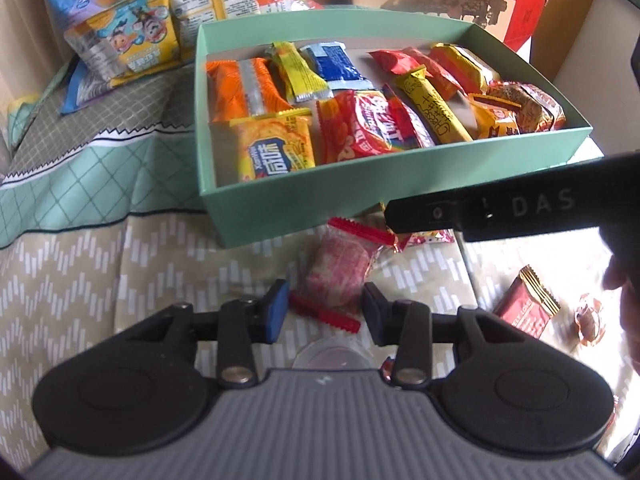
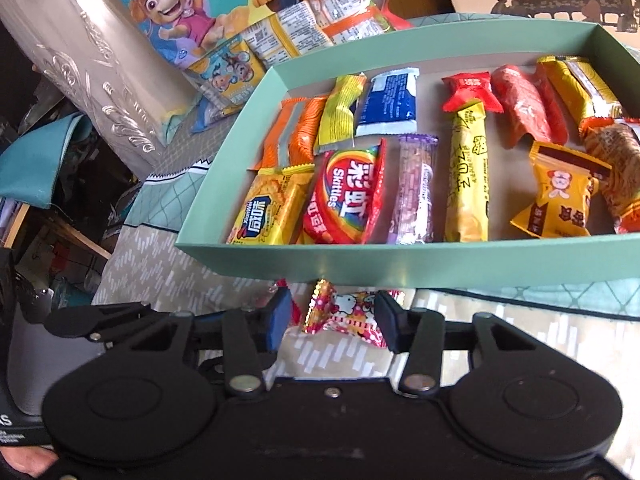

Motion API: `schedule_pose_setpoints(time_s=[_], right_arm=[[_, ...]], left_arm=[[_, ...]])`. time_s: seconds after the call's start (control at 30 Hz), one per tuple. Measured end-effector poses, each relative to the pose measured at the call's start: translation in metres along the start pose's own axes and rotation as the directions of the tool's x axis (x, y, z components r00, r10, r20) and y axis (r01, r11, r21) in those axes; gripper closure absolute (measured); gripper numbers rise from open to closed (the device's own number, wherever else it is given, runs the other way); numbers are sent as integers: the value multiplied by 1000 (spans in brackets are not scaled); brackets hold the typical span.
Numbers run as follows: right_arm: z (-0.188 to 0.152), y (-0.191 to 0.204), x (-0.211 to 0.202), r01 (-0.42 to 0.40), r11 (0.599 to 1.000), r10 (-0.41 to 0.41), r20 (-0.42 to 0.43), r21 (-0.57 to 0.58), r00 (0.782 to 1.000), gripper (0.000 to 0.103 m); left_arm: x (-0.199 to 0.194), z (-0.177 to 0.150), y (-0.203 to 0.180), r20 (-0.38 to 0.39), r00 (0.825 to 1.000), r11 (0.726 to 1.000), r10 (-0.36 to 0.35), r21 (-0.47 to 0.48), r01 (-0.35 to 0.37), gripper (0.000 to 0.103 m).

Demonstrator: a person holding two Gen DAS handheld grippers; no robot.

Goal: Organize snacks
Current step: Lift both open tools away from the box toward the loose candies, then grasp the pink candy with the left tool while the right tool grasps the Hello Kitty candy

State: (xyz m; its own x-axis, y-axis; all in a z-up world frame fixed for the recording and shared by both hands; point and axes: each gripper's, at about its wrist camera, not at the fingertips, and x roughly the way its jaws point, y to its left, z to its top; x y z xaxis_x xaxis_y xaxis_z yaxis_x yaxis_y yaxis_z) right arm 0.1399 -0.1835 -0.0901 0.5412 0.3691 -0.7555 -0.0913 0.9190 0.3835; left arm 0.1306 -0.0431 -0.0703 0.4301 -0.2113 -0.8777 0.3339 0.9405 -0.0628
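- Patterned cloth point(image 1: 80, 264), beige chevron in front and teal lattice behind, covers the work surface.
- Cartoon-dog snack bags point(image 2: 224, 12), large, piled behind the box at the rear left.
- Mint-green box point(image 1: 320, 196), open-topped, sits on the cloth; it holds a loose layer of wrapped snacks, among them an orange wafer pack point(image 1: 244, 88), a red Skittles pouch point(image 2: 346, 194), a yellow cheese stick point(image 2: 468, 176) and a blue sachet point(image 2: 388, 104).
- Left gripper point(image 1: 325, 312): jaws parted, blue pads flanking a pink red-edged candy point(image 1: 340, 272) on the cloth just before the box; not clamped on it.
- Right gripper point(image 2: 334, 322): jaws parted around a Hello Kitty candy point(image 2: 344, 312) lying against the box's front wall; contact unclear.
- Maroon wrapper point(image 1: 526, 308), small, lies on the cloth at right, apart from the box.
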Motion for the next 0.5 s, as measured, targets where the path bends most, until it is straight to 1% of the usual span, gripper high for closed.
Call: schedule_pose_setpoints(time_s=[0.17, 0.27, 0.37, 0.4, 0.5], right_arm=[[-1, 3, 7, -1, 1000, 1, -25, -27, 1000, 56], [-4, 5, 5, -6, 999, 4, -71, -39, 997, 56], [-10, 6, -1, -45, 999, 42, -122, -26, 992, 56], [-11, 7, -3, -48, 998, 43, -124, -36, 991, 56], [-10, 10, -8, -34, 997, 27, -95, -67, 995, 56]], left_arm=[[-1, -2, 5, 0, 1000, 1000, -14, -14, 14, 63], [-2, -4, 8, -1, 1000, 1000, -18, -11, 18, 63], [-4, -7, 12, -2, 1000, 1000, -21, -17, 21, 63], [-4, -7, 13, -1, 1000, 1000, -21, -19, 21, 63], [-6, -9, 16, 1, 1000, 999, -18, -30, 18, 63]])
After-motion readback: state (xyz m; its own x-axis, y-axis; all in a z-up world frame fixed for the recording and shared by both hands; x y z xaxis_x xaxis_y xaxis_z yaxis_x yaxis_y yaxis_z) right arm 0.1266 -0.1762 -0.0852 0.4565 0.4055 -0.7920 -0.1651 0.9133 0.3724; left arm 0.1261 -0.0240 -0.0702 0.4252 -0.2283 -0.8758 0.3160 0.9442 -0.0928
